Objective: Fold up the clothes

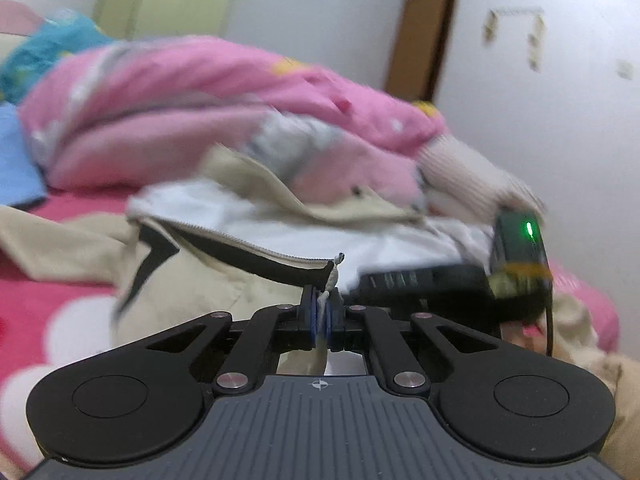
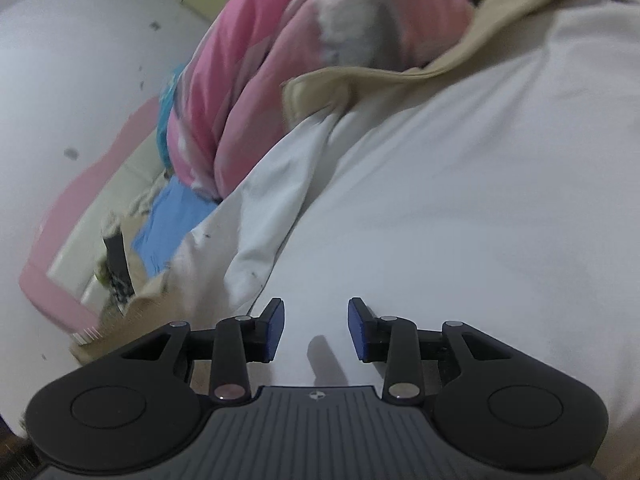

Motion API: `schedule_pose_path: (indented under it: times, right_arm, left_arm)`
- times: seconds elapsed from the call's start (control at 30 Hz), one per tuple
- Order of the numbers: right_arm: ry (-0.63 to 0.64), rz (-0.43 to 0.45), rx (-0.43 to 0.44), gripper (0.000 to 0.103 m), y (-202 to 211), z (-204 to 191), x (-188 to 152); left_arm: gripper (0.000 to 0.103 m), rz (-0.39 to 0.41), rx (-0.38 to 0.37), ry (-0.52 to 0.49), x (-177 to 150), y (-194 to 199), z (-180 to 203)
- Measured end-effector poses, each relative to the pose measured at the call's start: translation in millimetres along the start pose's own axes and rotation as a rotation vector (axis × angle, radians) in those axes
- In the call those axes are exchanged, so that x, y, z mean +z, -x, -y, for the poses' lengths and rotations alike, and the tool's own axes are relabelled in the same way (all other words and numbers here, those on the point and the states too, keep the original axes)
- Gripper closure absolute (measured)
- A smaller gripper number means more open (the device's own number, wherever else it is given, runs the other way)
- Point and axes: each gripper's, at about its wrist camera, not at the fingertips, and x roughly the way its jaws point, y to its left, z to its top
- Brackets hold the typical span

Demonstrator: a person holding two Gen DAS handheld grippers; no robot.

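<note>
My left hand-held gripper (image 1: 323,312) level, pinching the jacket (image 1: 192,276) cord, right hand-held gripper (image 2: 316,330) spread over its white lining (image 2: 460,200), quilt (image 2: 248,72) at 11 o'clock

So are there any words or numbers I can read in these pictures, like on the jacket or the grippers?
No readable words or numbers anywhere.
Left gripper: only a small crosshair mark on its body, no letters.
Right gripper: the same crosshair mark, no letters.
Beige jacket: black shapes beside the zipper, too blurred to read as text.
</note>
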Motion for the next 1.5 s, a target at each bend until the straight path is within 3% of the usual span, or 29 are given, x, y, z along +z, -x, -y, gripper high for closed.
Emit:
schedule_pose_path:
  times: [0.27,0.33,0.47,0.57,0.73,0.83,0.93,1.07,1.23,1.4,1.5]
  right_arm:
    - [-0.038,0.027,0.029,0.066,13,17,3]
    - [-0.036,0.026,0.033,0.065,13,18,3]
    - [-0.006,0.023,0.04,0.055,11,12,3]
    - [0.013,0.025,0.057,0.043,11,7,2]
    - [0.069,0.022,0.042,0.04,8,-1,-1]
    - [0.143,0.013,0.0,0.04,7,-11,-6]
    - [0.236,0.001,-0.048,0.046,7,-25,-14]
    - [0.282,-0.021,-0.053,0.049,10,-37,-24]
    - [0.358,-0.073,-0.085,0.054,6,-50,-41]
    - [0.433,-0.104,-0.115,0.088,-5,-65,-49]
    - [0.433,-0.095,-0.097,0.095,-1,-67,-50]
  left_arm:
    - [0.097,-0.207,-0.052,0.002,-32,-48,-8]
    - [0.092,-0.208,-0.069,-0.007,-33,-44,-9]
    - [0.059,-0.213,-0.09,-0.018,-30,-27,-6]
    - [0.046,-0.17,-0.069,-0.042,-28,-1,-8]
    - [0.042,-0.106,0.014,-0.014,-26,37,-35]
    - [0.042,-0.116,0.053,0.058,-32,46,-59]
    - [0.042,-0.13,0.099,0.132,-38,51,-77]
    - [0.042,-0.104,0.06,0.224,-39,61,-94]
    - [0.042,-0.133,0.024,0.288,-47,56,-111]
    - [0.042,-0.175,-0.027,0.394,-64,51,-126]
    - [0.042,-0.173,-0.061,0.438,-69,52,-132]
